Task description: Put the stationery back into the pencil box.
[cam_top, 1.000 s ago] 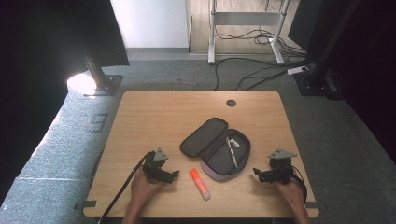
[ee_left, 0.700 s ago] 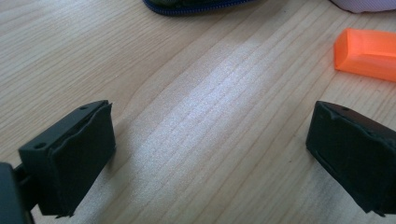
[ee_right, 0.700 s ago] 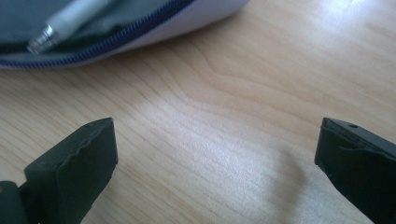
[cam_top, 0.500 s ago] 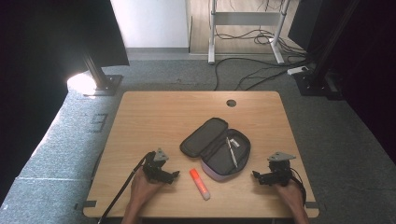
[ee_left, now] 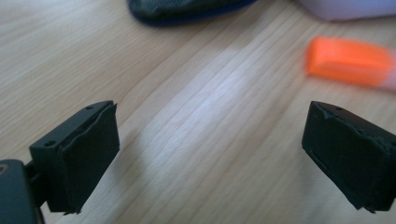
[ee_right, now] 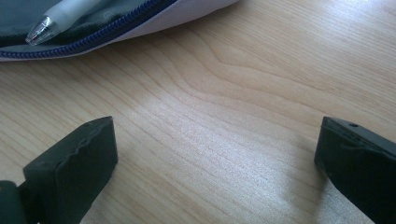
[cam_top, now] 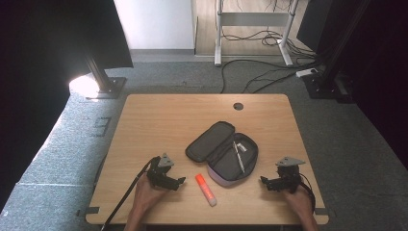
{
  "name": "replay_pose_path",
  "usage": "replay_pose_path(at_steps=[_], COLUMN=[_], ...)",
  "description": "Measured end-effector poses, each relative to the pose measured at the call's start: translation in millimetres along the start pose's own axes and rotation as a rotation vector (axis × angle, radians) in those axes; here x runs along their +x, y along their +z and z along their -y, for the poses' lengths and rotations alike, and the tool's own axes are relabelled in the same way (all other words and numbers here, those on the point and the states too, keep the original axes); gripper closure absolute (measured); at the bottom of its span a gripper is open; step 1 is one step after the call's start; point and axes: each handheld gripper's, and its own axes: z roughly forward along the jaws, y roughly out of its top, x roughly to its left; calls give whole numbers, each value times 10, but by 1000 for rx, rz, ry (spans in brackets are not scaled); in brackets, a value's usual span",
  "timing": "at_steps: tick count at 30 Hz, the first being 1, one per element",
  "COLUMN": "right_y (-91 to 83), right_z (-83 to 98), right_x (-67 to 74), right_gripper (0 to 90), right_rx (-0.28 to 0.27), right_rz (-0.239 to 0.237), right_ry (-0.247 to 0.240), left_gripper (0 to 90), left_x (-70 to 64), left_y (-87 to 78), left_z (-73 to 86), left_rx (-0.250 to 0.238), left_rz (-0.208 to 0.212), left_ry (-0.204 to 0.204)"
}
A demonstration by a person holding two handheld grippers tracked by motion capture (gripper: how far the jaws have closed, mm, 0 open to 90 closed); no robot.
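Left gripper (cam_top: 179, 181) low over table (cam_top: 159, 120) near front edge, jaws wide apart, nothing held. Right gripper (cam_top: 263, 181) likewise, jaws wide apart, empty. Orange marker (cam_top: 205, 189) flat on table between them, nearer left gripper, untouched. Beyond it, pencil case (cam_top: 223, 151) lying unzipped, pen (cam_top: 237, 155) inside, just beside marker.

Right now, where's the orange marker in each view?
High view: the marker lies near the front table edge, between the left hand-held gripper and the open pencil case.
Left gripper view: upper right, beyond the open jaws.
Right gripper view: not in it.
Shared landmark: the pencil case, top edge of both gripper views.
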Motion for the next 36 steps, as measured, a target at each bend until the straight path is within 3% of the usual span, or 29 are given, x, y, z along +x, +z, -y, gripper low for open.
replay_pose_path(at_steps=[3,10,16,19,26,36], right_y=[0,0,0,0,0,0], right_z=[0,0,0,0,0,0], right_x=[0,-1,-1,-1,-1,-1], right_gripper=[0,0,0,0,0,0], right_rx=[0,0,0,0,0,0], right_rz=[0,0,0,0,0,0], right_ry=[0,0,0,-1,-1,0], left_gripper=[41,48,56,59,59,57], left_x=[-60,-200,-325,-360,-483,-643], left_y=[-51,-49,9,48,148,211], left_z=[-54,-144,-220,-244,-298,-338], left_rx=[-29,-45,-33,-41,-18,-30], left_rz=[32,74,88,107,103,106], left_ry=[4,30,68,64,99,95])
